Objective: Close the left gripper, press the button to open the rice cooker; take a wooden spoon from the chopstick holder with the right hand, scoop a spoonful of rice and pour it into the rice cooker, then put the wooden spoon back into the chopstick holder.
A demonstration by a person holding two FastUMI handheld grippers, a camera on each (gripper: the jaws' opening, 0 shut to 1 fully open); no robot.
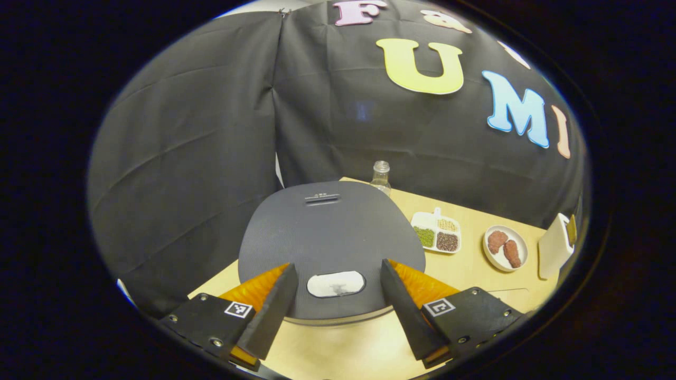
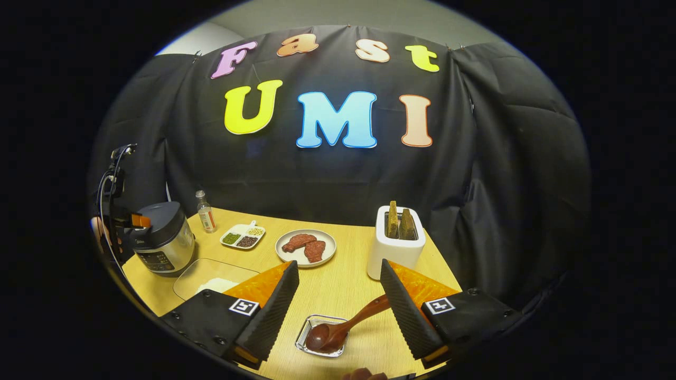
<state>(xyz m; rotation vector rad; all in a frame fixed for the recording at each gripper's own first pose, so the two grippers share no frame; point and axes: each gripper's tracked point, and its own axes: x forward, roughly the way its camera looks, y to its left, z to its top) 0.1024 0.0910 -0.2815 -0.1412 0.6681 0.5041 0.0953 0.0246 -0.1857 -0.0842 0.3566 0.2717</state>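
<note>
The left gripper (image 1: 336, 295) hovers above the rice cooker (image 1: 330, 243), fingers spread apart, with the lid's pale release button (image 1: 336, 284) between the fingertips and untouched. The lid is down. In the right gripper view, the rice cooker (image 2: 161, 240) stands at the tabletop's (image 2: 338, 287) far left corner, with the left gripper (image 2: 127, 219) above it.

The right gripper (image 2: 338, 311) is released, holding nothing. The wooden spoon (image 2: 343, 327) lies near the front edge, its bowl in a small clear dish (image 2: 321, 338) and its handle reaching toward the right finger; contact cannot be determined.

A clear tray holding rice (image 2: 211, 282) sits just in front of the cooker. Along the back edge stand a bottle (image 2: 205, 211), a divided bean dish (image 2: 243, 236), a plate of meat (image 2: 305, 247) and a toaster (image 2: 396, 243).
</note>
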